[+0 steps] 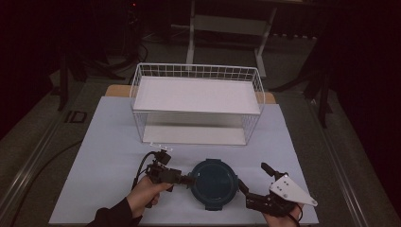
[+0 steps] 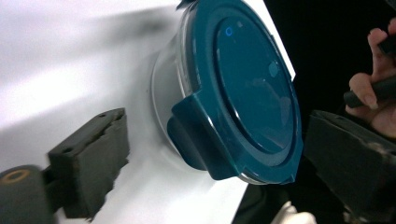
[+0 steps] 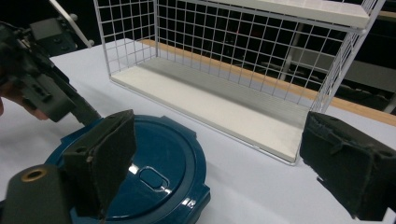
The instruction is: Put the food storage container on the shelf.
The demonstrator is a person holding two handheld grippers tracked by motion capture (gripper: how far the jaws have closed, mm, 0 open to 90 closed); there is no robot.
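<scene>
The white-covered worktop carries a white wire-mesh rack with two flat white shelves, standing at its far middle. Just in front of the rack, near the person's edge, sits a round container with a dark teal plastic lid; the lid is smooth and glossy, with clip tabs around its rim and a clear wall below it.

The left gripper, gripped by a hand coming in from the bottom, points right, and its padded black fingers are spread wide around a lid tab without clamping it. The right gripper, carrying a grey three-cornered plate, angles in from the right; its foam-faced fingers are also released and wide apart, one over the lid's edge, holding nothing.
</scene>
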